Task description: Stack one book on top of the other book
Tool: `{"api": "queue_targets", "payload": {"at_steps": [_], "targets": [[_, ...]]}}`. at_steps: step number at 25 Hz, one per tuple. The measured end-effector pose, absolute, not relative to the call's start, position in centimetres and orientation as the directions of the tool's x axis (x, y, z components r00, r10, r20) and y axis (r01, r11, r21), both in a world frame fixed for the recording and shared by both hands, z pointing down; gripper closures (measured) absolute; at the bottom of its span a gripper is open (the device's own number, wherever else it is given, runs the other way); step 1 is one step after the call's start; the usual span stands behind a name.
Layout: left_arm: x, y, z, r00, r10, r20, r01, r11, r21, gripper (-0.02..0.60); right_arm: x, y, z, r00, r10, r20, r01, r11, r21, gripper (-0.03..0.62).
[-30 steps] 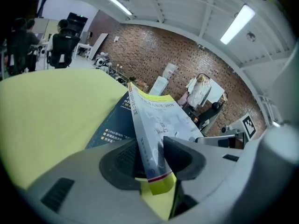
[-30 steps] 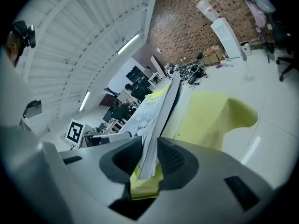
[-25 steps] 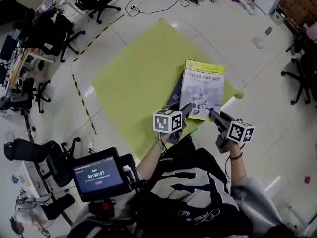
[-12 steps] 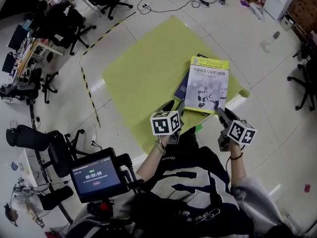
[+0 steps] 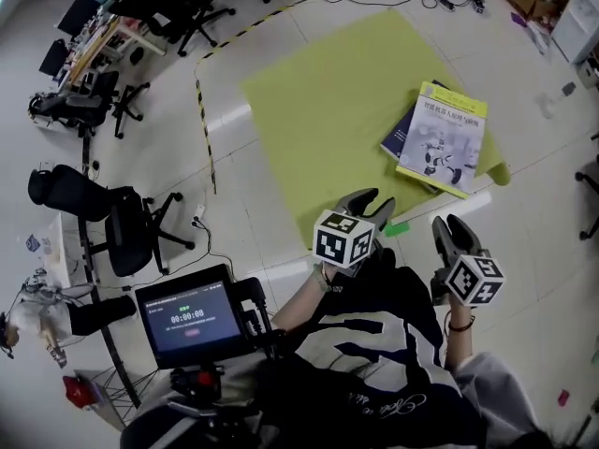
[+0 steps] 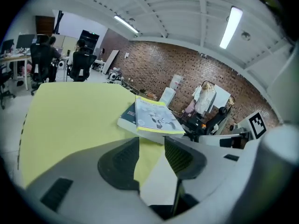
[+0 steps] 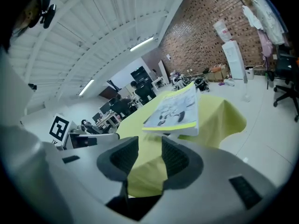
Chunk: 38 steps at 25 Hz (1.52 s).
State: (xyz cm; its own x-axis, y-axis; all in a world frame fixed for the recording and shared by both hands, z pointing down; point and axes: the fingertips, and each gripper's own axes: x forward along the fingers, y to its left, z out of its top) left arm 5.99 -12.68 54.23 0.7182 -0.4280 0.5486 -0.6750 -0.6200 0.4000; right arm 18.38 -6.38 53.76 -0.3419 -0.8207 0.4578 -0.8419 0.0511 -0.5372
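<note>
A yellow-and-white book (image 5: pixel 442 145) lies on top of a dark blue book (image 5: pixel 401 135), whose left edge sticks out from under it. Both rest on the yellow-green mat (image 5: pixel 328 110) near its right corner. My left gripper (image 5: pixel 372 204) hovers open off the mat's near edge, well short of the books, with nothing between its fingers. My right gripper (image 5: pixel 451 231) is also open and empty, below the books. In the left gripper view the stack (image 6: pixel 156 116) lies ahead of the open left gripper (image 6: pixel 152 154). The right gripper view shows the top book (image 7: pixel 175 108) beyond the open right gripper (image 7: pixel 149 155).
Black office chairs (image 5: pixel 122 227) and desks stand at the left. A black-and-yellow tape line (image 5: pixel 201 124) runs along the mat's left side. A small green piece (image 5: pixel 398 227) lies on the white floor by the mat's edge. A screen rig (image 5: pixel 187 316) sits near the person's body.
Both grippers have drawn back from the top book's near edge toward the person and risen. Their jaws stand wider. The books stay stacked on the mat.
</note>
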Motion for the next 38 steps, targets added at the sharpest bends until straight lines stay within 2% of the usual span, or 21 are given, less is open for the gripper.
{"api": "queue_targets", "payload": {"at_steps": [6, 10, 12, 17, 26, 30, 34, 38], "targets": [[2.8, -8.8, 52.0, 0.742, -0.412, 0.529, -0.658, -0.6, 0.456, 0.409, 10.9, -4.3, 52.3, -0.455, -0.783, 0.424, -0.789, 0.134, -0.599, 0.448], [0.9, -8.6, 53.3, 0.735, -0.435, 0.521, -0.67, -0.586, 0.457, 0.507, 8.7, -4.8, 54.1, -0.475, -0.777, 0.413, -0.78, 0.155, -0.606, 0.469], [-0.7, -8.3, 53.6, 0.731, -0.439, 0.522, -0.672, -0.598, 0.438, 0.577, 7.4, -5.1, 54.5, -0.468, -0.784, 0.407, -0.781, 0.152, -0.606, 0.507], [-7.8, -4.2, 50.9, 0.75, -0.424, 0.507, -0.645, -0.637, 0.422, 0.577, 0.9, -1.9, 51.5, -0.412, -0.835, 0.366, -0.767, 0.101, -0.634, 0.604], [-16.8, 1.1, 51.8, 0.778, -0.367, 0.51, -0.607, -0.647, 0.461, 0.577, -8.5, 5.4, 51.2, -0.393, -0.854, 0.341, -0.748, 0.081, -0.659, 0.605], [-16.9, 3.0, 52.4, 0.806, -0.32, 0.497, -0.573, -0.632, 0.522, 0.577, -7.7, 8.5, 50.2, -0.326, -0.884, 0.335, -0.779, 0.05, -0.625, 0.605], [-14.8, 4.7, 51.2, 0.836, -0.279, 0.473, -0.521, -0.676, 0.521, 0.577, -6.1, 11.0, 48.8, -0.26, -0.92, 0.294, -0.775, 0.017, -0.631, 0.605], [-12.3, 6.9, 50.1, 0.861, -0.231, 0.452, -0.467, -0.712, 0.525, 0.577, -5.2, 13.7, 48.4, -0.23, -0.923, 0.309, -0.791, -0.008, -0.612, 0.605]]}}
